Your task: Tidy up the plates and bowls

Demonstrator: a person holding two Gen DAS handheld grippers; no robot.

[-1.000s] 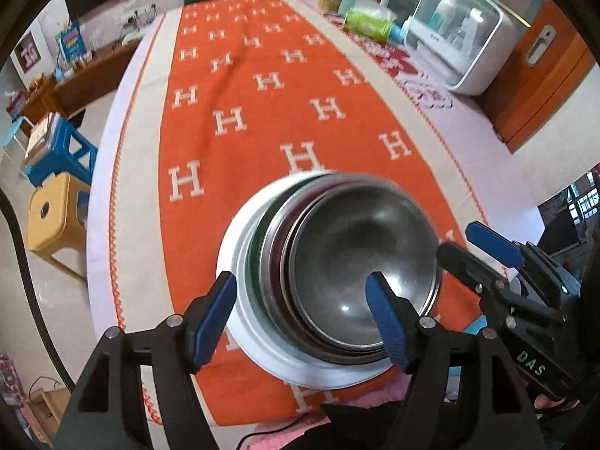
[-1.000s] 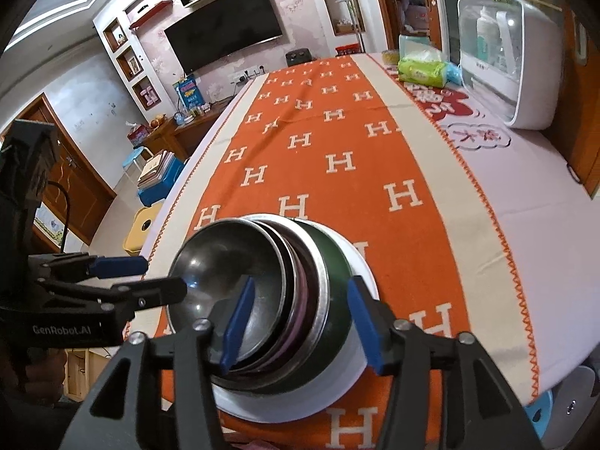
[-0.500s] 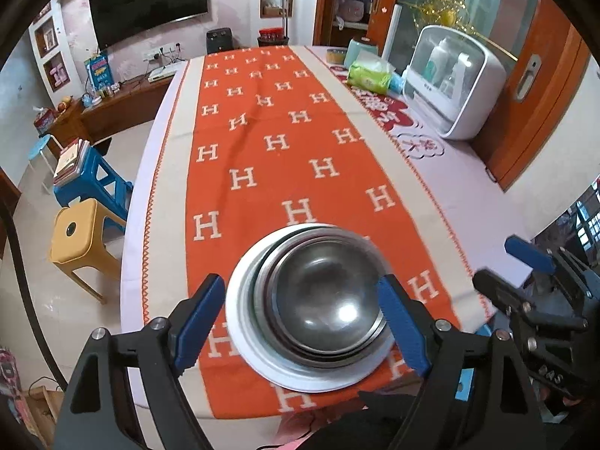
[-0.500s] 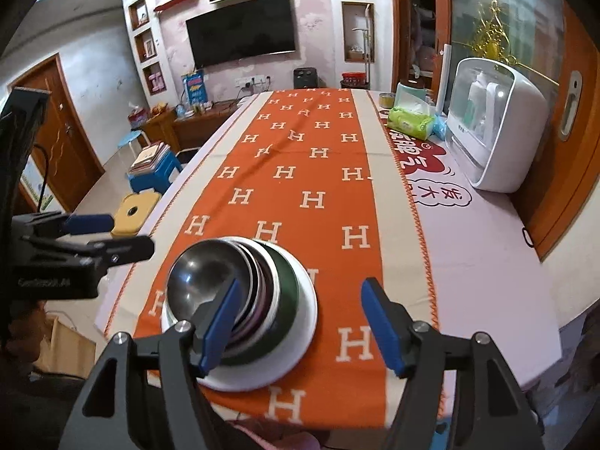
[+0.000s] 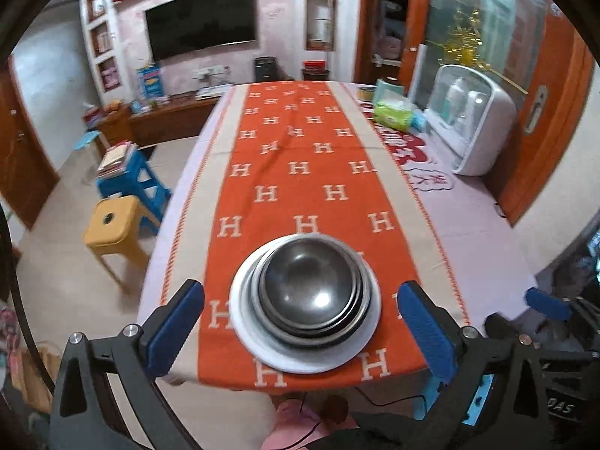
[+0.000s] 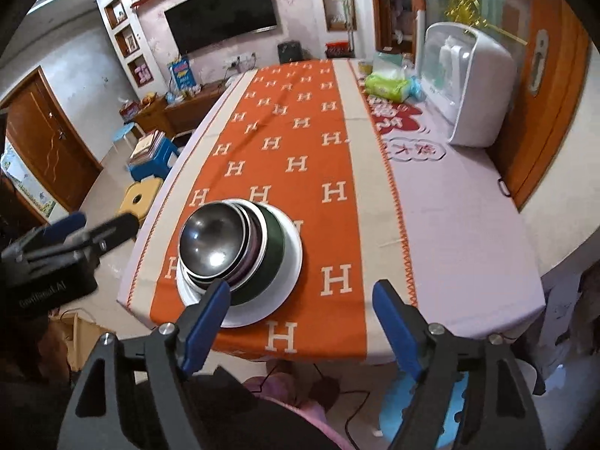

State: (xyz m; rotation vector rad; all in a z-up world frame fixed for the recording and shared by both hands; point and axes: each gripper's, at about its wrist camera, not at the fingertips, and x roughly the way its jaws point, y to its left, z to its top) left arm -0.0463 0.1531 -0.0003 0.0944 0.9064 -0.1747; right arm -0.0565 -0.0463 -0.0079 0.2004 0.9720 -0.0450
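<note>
Nearest, left gripper: black angular arms with silver bolts, blue padded fingertips, tilted steeply down over the table's near end. Jaws opening, spread wider than the dish stack below; nothing between the pads, no contact.

Right gripper: same build, also pitched downward, set to the right of the stack. Jaws opening, nothing in them. Its left pad overlaps the plate's edge in its own view, but whether it touches the plate cannot be told.

Stack of bowls sits on a white plate near the table's front edge, on the orange cloth. Top bowl is dark polished steel, round, with a bright glint inside. Rims of further metal bowls are nested beneath; from the right wrist view a dark green bowl lies lowest, on the plate. Plate is flat, smooth, glossy white.

Table runner: orange woven fabric with cream H letters, beige borders, zigzag stitched edge. Beside it, a pale pink tablecloth with a red print.

Farther right, a white plastic cabinet with rounded corners and a clear front, bottles inside. Green packet beyond.

On the floor at left, a yellow stool and a blue stool. Black TV on the far wall.
</note>
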